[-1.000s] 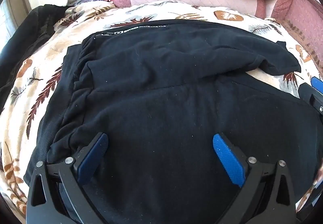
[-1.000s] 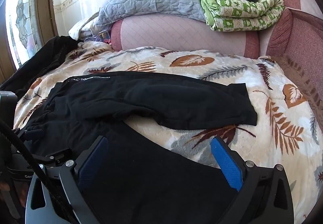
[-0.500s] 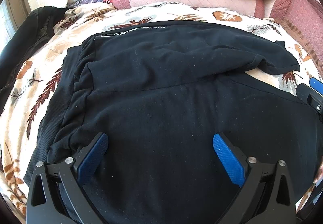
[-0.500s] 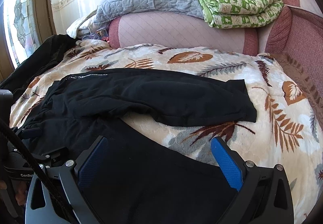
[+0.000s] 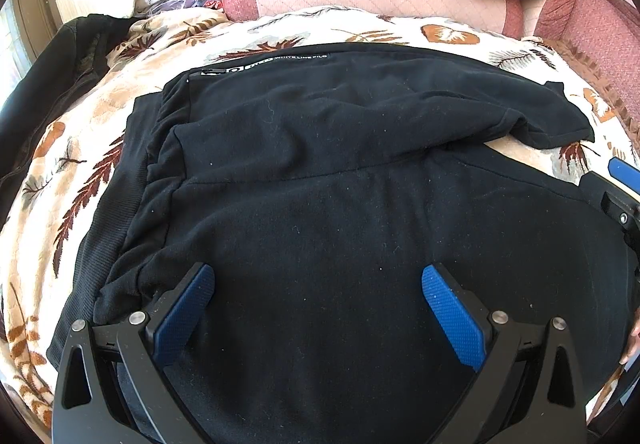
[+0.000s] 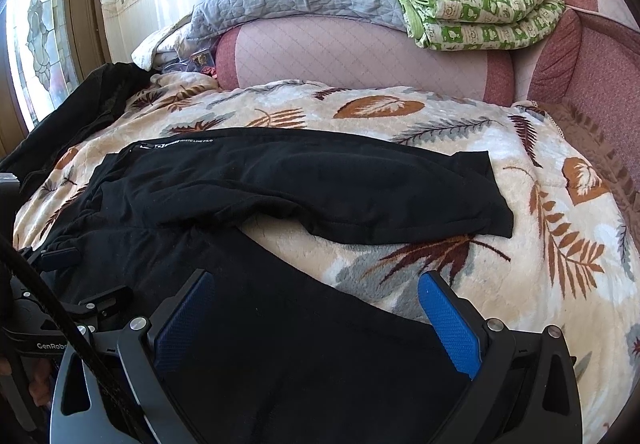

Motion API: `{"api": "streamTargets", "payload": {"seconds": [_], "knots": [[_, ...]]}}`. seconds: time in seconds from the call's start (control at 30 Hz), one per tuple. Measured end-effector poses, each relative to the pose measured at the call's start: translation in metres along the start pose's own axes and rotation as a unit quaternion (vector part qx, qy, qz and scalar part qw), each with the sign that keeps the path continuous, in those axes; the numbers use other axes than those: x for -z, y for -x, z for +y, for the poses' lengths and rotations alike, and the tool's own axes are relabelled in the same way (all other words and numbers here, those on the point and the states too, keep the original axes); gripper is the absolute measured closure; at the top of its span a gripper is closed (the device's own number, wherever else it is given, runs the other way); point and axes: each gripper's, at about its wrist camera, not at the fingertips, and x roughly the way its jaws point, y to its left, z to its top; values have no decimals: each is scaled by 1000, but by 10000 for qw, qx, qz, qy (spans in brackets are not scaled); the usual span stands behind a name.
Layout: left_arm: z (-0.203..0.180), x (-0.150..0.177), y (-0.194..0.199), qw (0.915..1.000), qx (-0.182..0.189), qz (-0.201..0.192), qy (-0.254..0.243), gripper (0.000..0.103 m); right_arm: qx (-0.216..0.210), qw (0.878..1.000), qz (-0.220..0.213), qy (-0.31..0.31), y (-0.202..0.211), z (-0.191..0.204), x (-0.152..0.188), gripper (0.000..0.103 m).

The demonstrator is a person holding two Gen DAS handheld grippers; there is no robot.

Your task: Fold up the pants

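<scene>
Left claw (image 5: 318, 308) spread wide, gripping nothing, low over black pants (image 5: 340, 204) near waistband. Right claw (image 6: 316, 314) likewise wide apart, empty, above near leg. Pants spread on leaf-print blanket (image 6: 540, 244) across bed, legs splayed toward bed's right edge.

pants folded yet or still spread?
Spread. The black pants lie flat on the leaf blanket, legs splayed apart with blanket showing between them; both claws open, holding nothing.
</scene>
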Motion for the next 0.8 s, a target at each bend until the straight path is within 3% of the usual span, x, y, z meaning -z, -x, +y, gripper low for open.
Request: {"api": "streamTargets", "payload": {"seconds": [0.63, 0.8], "knots": [[0, 0, 0, 10000, -7, -15, 4, 0, -221, 9960, 769, -408, -30, -16, 12, 0], [0, 0, 1, 10000, -20, -37, 16, 0, -102, 9956, 882, -304, -35, -12, 13, 0]]}}
